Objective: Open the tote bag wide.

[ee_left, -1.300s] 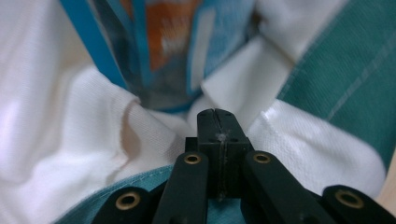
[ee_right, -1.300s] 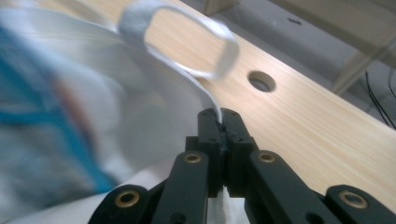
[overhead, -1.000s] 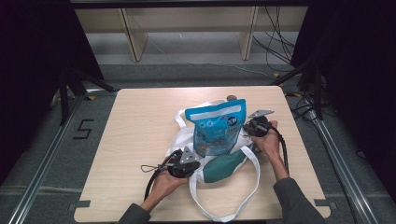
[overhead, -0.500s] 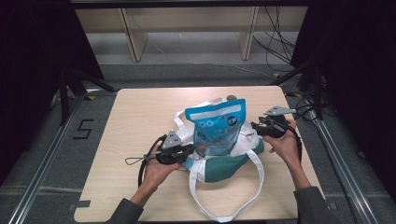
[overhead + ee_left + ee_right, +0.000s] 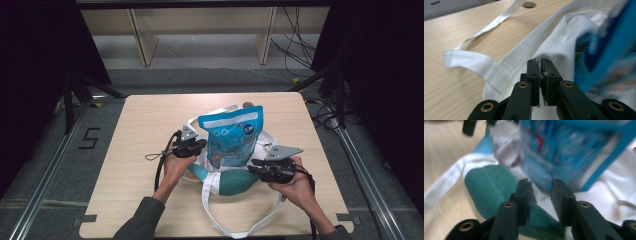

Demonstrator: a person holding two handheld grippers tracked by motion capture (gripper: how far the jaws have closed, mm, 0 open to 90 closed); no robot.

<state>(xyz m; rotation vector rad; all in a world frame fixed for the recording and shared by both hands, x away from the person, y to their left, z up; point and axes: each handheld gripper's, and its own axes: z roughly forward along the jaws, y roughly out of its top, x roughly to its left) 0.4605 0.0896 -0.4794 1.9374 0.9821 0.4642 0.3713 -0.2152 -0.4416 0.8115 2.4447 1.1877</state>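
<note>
A blue snack pouch (image 5: 232, 137) stands upright in a white tote bag (image 5: 220, 210) with a teal panel (image 5: 235, 181). My left gripper (image 5: 201, 145) is at the bag's left edge, pointing at the pouch. In the left gripper view its jaws (image 5: 539, 62) have just been closing and stand shut, with no cloth visibly pinched; the white cloth (image 5: 554, 42) lies just beyond the tips. My right gripper (image 5: 253, 164) is at the bag's near right. Its jaws (image 5: 541, 186) have just been closing but stand open with nothing between them, facing the pouch (image 5: 564, 150) and teal panel (image 5: 491, 185).
The bag lies mid-table on a light wooden table (image 5: 140, 130). One white handle strap (image 5: 471, 62) trails over the wood to the left; another loops toward the near edge. Shelving and cables stand beyond the far edge.
My left gripper moved farther from me along the bag's left side. My right gripper swung out from the pouch's top right and came down to the near right of the bag. The pouch stayed upright.
</note>
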